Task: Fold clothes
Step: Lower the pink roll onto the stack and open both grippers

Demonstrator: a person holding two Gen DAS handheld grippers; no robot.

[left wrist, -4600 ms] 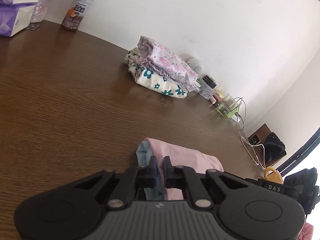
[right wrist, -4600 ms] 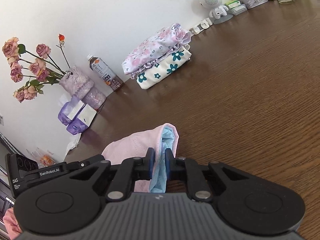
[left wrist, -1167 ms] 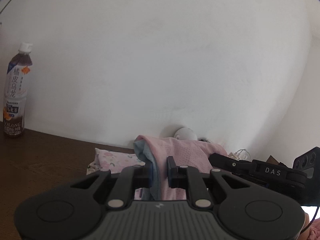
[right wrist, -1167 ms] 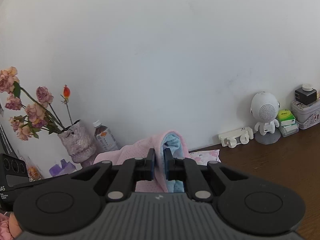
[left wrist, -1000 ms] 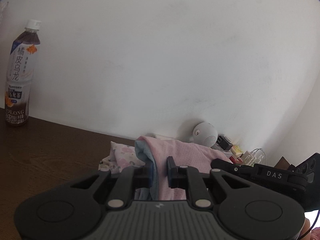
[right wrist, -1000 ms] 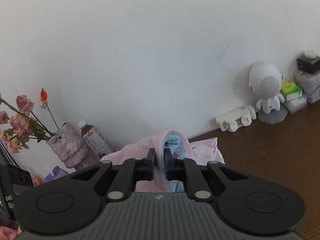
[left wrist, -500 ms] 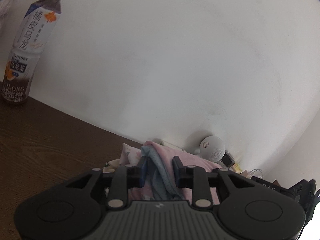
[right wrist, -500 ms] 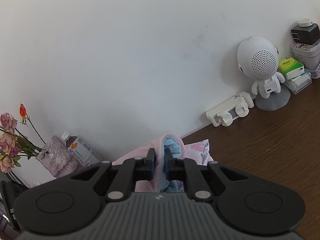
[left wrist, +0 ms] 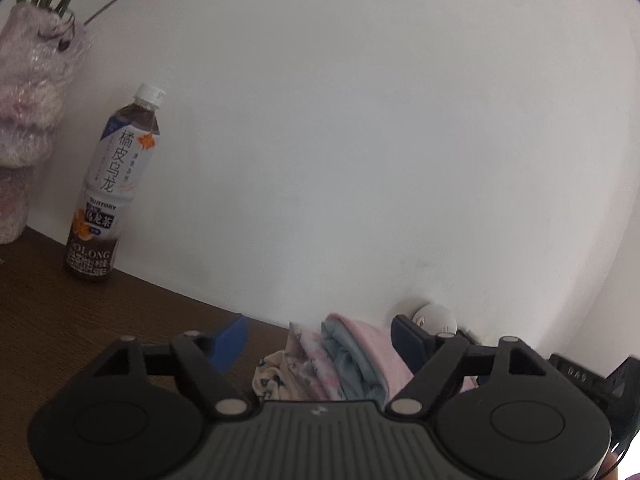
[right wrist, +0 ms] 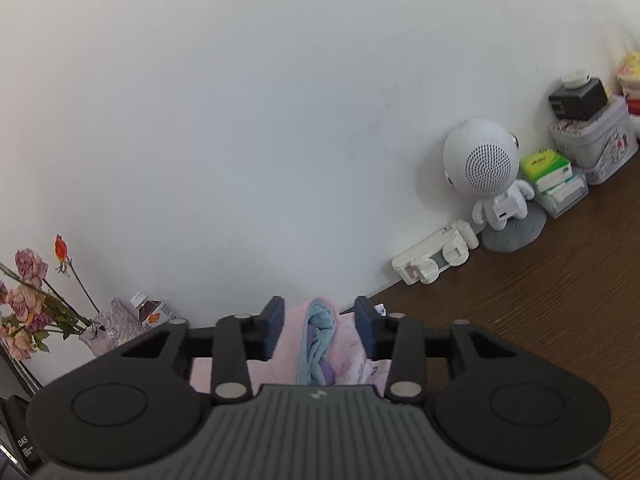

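Both of my grippers stand spread now: the left gripper [left wrist: 320, 338] has let its fingers swing wide apart, and the right gripper [right wrist: 320, 320] has parted too, where half a second ago each was pinching an end of the folded pink garment [right wrist: 294, 344]. That garment, pink outside with a pale blue lining showing at the fold, now lies between the fingers of each gripper with none of them closed on it, and it sits on top of the stack of folded clothes [left wrist: 288, 364], whose floral layers peek out just beneath it in the left view. From this I judge that the garment has been set down on the stack and released, so this piece looks finished and the hands can draw back without dragging the fold open. Left of the stack on the brown worktop [left wrist: 60, 320] stands a tea bottle [left wrist: 112, 188], and beyond that a vase [left wrist: 28, 104] of flowers. Right of the stack, against the white wall [right wrist: 280, 120], sit a white clip-like holder [right wrist: 436, 258] and a round-headed robot figure [right wrist: 492, 184].
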